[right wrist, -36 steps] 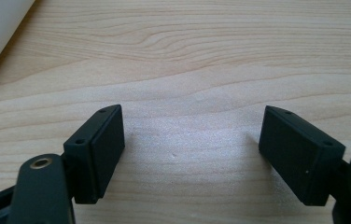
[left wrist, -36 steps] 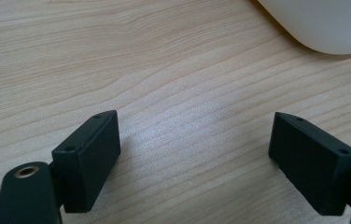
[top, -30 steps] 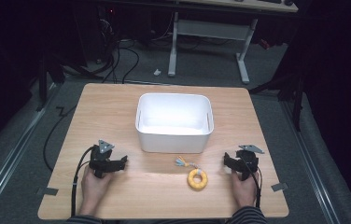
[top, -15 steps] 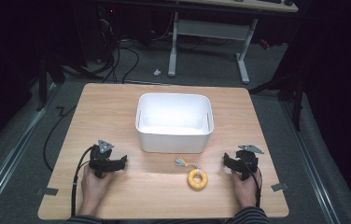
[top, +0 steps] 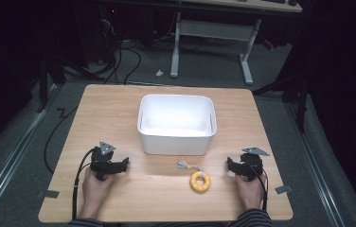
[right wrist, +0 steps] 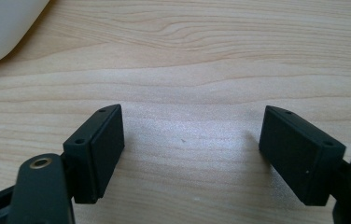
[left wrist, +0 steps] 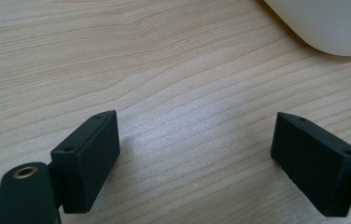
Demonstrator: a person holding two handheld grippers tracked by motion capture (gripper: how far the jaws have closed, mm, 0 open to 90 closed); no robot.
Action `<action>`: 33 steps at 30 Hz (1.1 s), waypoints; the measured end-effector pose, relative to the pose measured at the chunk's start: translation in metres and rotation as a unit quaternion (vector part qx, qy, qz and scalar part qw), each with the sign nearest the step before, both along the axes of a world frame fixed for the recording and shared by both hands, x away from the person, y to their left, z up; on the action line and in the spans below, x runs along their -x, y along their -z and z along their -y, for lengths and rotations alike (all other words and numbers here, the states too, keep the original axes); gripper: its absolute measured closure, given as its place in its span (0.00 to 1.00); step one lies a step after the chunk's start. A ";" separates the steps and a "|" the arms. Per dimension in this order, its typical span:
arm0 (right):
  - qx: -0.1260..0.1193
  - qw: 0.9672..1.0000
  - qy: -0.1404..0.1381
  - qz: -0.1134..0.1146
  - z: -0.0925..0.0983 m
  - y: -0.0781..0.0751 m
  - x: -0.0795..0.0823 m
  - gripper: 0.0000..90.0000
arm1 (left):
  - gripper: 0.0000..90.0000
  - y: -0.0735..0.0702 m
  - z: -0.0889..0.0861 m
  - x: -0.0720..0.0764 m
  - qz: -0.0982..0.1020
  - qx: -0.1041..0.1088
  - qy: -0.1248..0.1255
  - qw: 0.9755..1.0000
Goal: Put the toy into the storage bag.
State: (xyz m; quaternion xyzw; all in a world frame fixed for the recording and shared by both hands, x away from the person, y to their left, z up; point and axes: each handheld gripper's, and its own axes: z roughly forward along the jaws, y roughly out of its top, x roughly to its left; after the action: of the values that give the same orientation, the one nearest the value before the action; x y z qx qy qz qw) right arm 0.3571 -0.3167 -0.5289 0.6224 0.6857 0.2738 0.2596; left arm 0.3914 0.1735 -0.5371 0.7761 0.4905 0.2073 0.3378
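A yellow ring [top: 200, 181] with a small grey-blue tassel [top: 185, 164] lies on the wooden table [top: 119, 109], in front of a white tub [top: 176, 124]. My left gripper [top: 123, 164] rests on the table at the front left, held by a hand, its jaws wide apart over bare wood [left wrist: 194, 154]. My right gripper [top: 230, 166] rests at the front right, a little right of the ring, jaws also wide apart with nothing between them [right wrist: 190, 149]. A corner of the tub [left wrist: 323, 23] appears at the top right of the left gripper view and at the top left [right wrist: 1, 23] of the right gripper view.
Tape patches [top: 47, 193] mark the table's front corners [top: 283, 189]. A black cable [top: 53, 137] hangs off the left edge. Beyond the table stand a desk frame [top: 209, 33] and floor cables [top: 129, 52] in the dark.
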 end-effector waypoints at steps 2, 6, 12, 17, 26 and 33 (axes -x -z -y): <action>0.000 1.000 -0.006 -0.003 0.001 -0.001 0.000 0.25 | 0.18 0.000 0.000 0.000 0.000 0.000 0.000 1.000; 0.000 1.000 -0.016 -0.011 0.002 -0.002 0.000 0.26 | 0.18 0.000 0.000 0.000 0.000 0.000 0.000 1.000; -0.011 1.000 -0.004 -0.021 0.008 -0.006 0.003 0.35 | 0.17 0.000 0.000 0.000 0.000 0.001 0.000 1.000; -0.010 1.000 -0.004 -0.022 0.012 -0.009 0.006 0.38 | 0.17 0.000 0.000 0.000 0.000 0.001 0.004 1.000; -0.010 1.000 -0.023 -0.015 0.011 -0.019 0.018 0.44 | 0.17 0.000 0.000 0.000 0.000 0.000 0.004 1.000; -0.015 0.999 -0.046 -0.020 0.008 -0.023 0.021 0.48 | 0.17 0.000 0.000 0.000 0.000 0.000 0.004 1.000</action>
State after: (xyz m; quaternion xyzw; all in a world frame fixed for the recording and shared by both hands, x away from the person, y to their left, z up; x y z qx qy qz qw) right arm 0.3362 -0.3242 -0.5064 0.5994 0.7147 0.2831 0.2231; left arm 0.3917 0.1734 -0.5371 0.7778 0.4878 0.2057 0.3387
